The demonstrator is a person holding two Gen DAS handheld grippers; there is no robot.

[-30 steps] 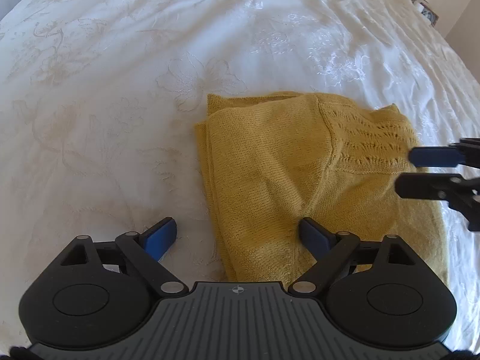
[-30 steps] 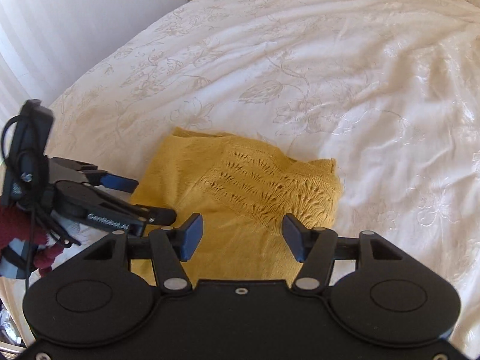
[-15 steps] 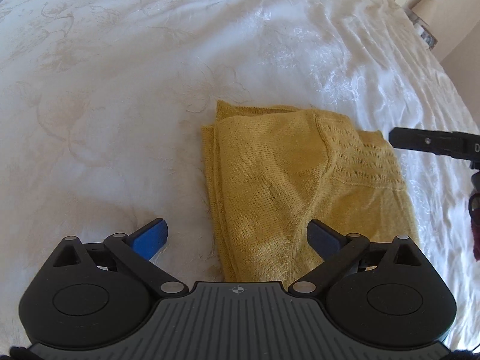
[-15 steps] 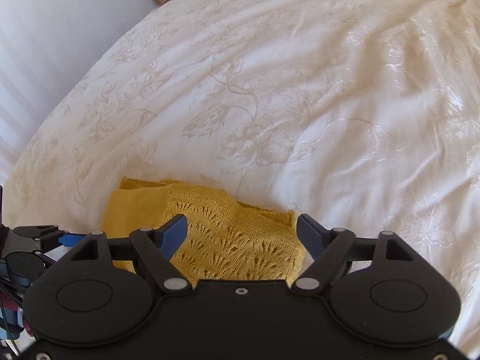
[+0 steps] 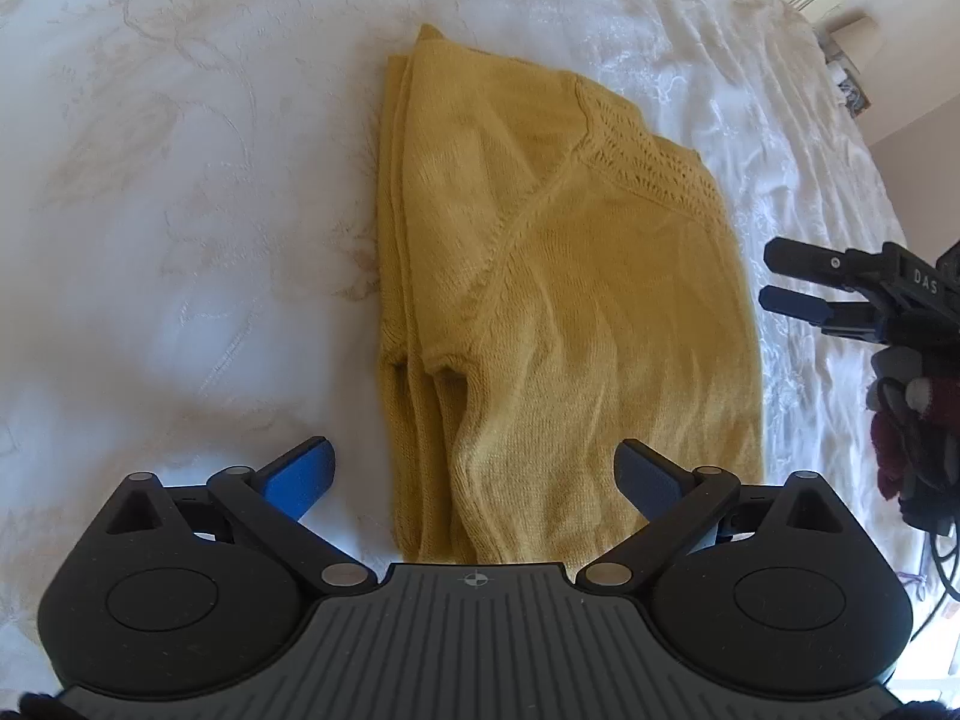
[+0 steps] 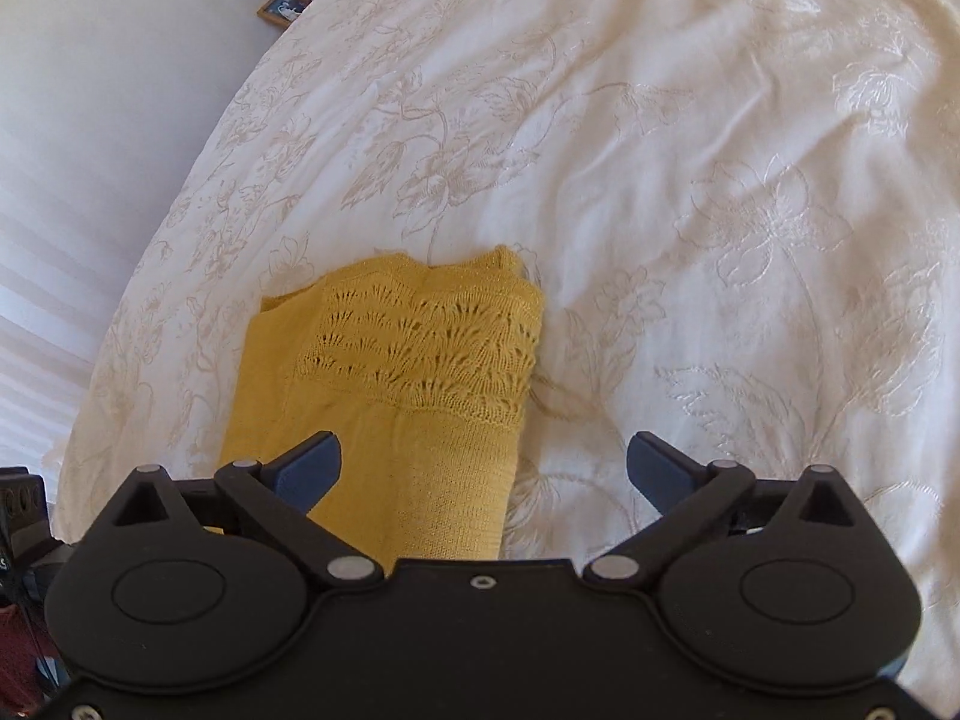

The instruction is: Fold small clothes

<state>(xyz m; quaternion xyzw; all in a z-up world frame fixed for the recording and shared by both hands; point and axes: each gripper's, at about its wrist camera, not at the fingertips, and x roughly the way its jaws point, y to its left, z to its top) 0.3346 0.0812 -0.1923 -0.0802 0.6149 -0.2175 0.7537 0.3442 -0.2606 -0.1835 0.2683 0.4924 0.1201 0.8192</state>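
A yellow knit garment (image 5: 558, 312) lies folded in a neat rectangle on the white bedspread (image 5: 180, 180); its lacy part shows in the right wrist view (image 6: 420, 348). My left gripper (image 5: 474, 474) is open and empty, held above the garment's near edge. My right gripper (image 6: 486, 468) is open and empty, over the garment's right edge; it also shows at the right edge of the left wrist view (image 5: 798, 282), apart from the cloth.
The embroidered white bedspread (image 6: 690, 180) stretches all around. A bedside table with a framed picture (image 6: 282, 6) stands at the far left. Furniture and a lamp (image 5: 846, 30) stand beyond the bed. The bed's edge and a pale wall (image 6: 90, 180) lie left.
Both grippers have pulled back and risen from the garment. The right gripper moved off to the garment's right side. The garment lies still.
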